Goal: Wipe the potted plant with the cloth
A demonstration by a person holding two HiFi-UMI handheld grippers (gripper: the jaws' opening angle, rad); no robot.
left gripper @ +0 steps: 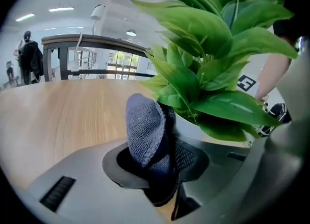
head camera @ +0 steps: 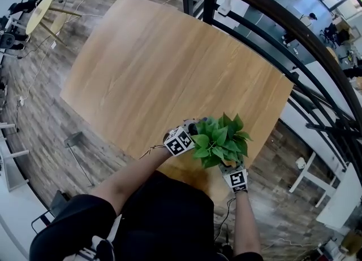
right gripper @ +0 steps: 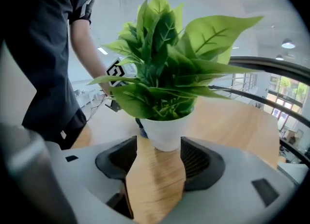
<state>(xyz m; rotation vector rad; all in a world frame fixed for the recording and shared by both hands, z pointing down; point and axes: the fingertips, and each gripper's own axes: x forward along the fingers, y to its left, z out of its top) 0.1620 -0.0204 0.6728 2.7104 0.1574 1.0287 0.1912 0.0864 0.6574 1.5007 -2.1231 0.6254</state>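
Note:
The potted plant [head camera: 219, 140], green leaves in a white pot [right gripper: 167, 130], stands near the table's near edge. In the left gripper view its leaves [left gripper: 203, 72] fill the upper right and the pot [left gripper: 195, 124] sits just past the jaws. My left gripper [left gripper: 155, 150] is shut on a bunched dark blue-grey cloth [left gripper: 147, 133] that pokes up against the lowest leaves. My left gripper [head camera: 194, 130] is at the plant's left side. My right gripper [right gripper: 159, 143] is open with the pot's base between its fingertips, and it [head camera: 232, 170] reaches in under the leaves. A bit of the cloth [right gripper: 140, 132] shows behind the pot.
The wooden table [head camera: 169, 68] stretches away beyond the plant. A dark curved railing [head camera: 294, 34] runs along the right, with a drop to a lower floor past it. A round side table [head camera: 39, 11] stands at the far left.

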